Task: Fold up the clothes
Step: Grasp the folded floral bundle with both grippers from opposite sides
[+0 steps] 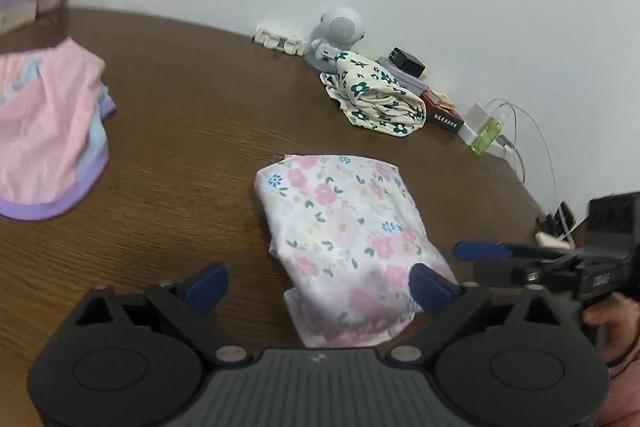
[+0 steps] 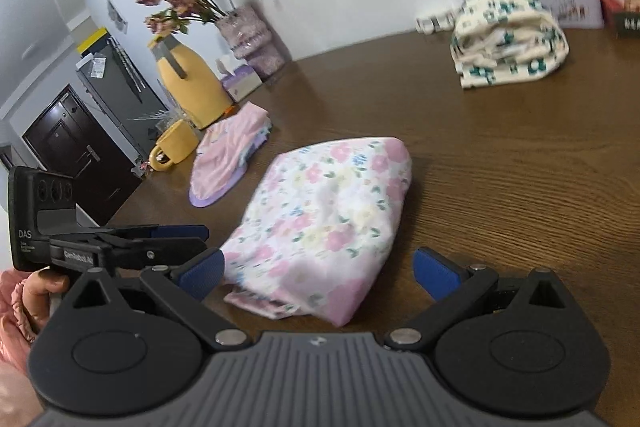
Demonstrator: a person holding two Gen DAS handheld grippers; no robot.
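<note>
Floral garment: the pink-flowered cloth (image 1: 348, 239) is folded into a chunky packet and lies on the wooden table (image 1: 192, 131), pretty much mid-table. Its layered open edges face the grippers.
Left gripper: left gripper (image 1: 320, 287) has its blue-padded fingers spread wide, nothing in them. The near corner of the floral packet lies between the two fingers; can't tell if the right finger pad actually touches the cloth.
Right gripper: right gripper (image 2: 320, 273) is also spread wide and not holding anything, hanging just short of the packet's near end. The left pad looks right up against the cloth edge, though contact isn't clear.
Hands: a hand (image 1: 612, 323) wraps the right gripper's handle, seen at the edge of the left view.
Pink pile: a pink garment with purple trim (image 1: 44, 131) lies left of the floral packet, well apart from it.
Green-flower cloth: a cream cloth with dark green flowers (image 1: 380, 95) is bunched up beyond the floral packet, near the wall.
Behind that: a small round grey speaker (image 1: 342, 27) and a white power strip (image 1: 280, 41) stand just beside the green-flower cloth.
Far left of the floral packet: yellow vase (image 2: 192, 83) with dried roses, yellow mug (image 2: 172, 147) next to it.
</note>
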